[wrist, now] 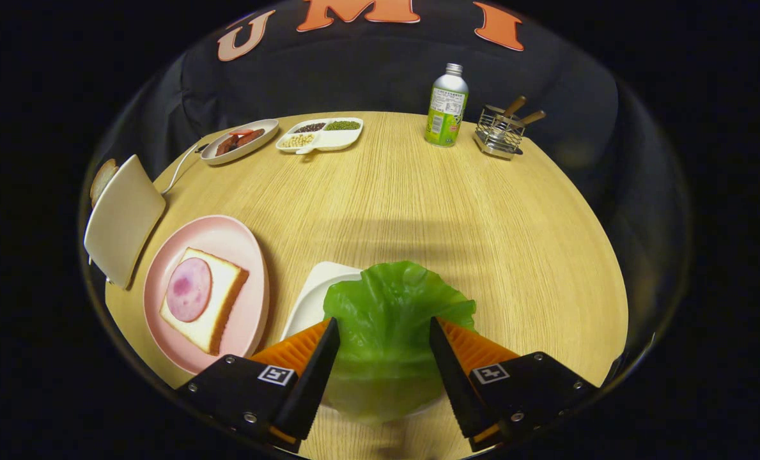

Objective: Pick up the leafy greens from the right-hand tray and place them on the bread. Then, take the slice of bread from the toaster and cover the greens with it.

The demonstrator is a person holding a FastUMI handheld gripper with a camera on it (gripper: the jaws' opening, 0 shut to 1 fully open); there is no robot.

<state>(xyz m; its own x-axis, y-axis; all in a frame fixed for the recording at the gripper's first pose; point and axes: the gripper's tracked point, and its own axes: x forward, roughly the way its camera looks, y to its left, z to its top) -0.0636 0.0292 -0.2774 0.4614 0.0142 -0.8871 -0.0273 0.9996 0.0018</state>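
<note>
The hand-held gripper (384, 332) is seen with its fingers spread wide over a round, light wooden counter (418, 204), a broad, crinkled green lettuce leaf (389, 319) lying between them. Whether the fingers actually touch the leaf's edges cannot be told; no clamping is shown. The leaf is spread over a small white tray (316, 294), its frilled rim turned away from the fingers and its long axis running roughly along them. Just beside the tray, to the left, a round pink plate (226, 239) carries a square slice of white bread (217, 300) topped with a round pink slice of ham (188, 289), the slice set at an angle with one corner towards the fingers. Beyond the plate stands a cream-coloured toaster (123, 217), with a second slice of bread (101, 179) showing at its far side. At the counter's far edge are set an oval dish of red sausages (239, 140), a divided white dish of beans and seeds (320, 134), a green-and-white metal bottle (447, 108) and a wire rack with wooden-handled utensils (501, 131).
</note>
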